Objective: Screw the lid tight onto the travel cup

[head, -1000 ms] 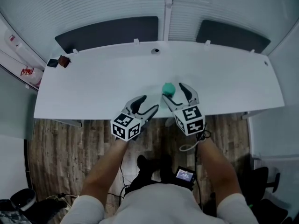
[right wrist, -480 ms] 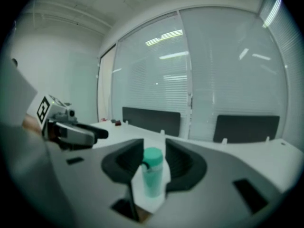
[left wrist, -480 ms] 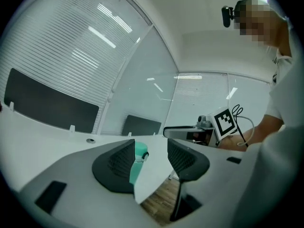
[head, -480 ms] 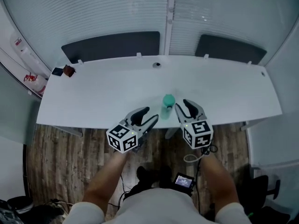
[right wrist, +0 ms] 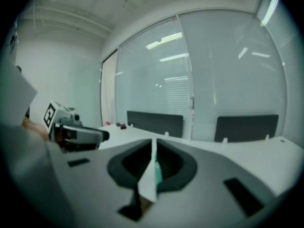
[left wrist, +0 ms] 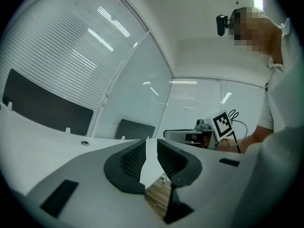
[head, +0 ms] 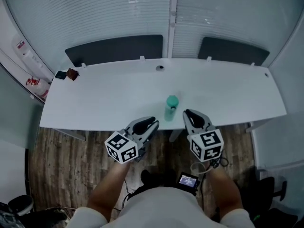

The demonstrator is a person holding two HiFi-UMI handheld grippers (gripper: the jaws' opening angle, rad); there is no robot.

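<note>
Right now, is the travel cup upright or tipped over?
Upright: the travel cup stands on the table, green lid on top.

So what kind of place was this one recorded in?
Most likely an office or meeting room: a long white desk, dark divider panels along its far edge, and glass walls with slatted blinds behind.

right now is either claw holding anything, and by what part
Nothing. Left claw and right claw have just closed empty, apart from the travel cup.
</note>
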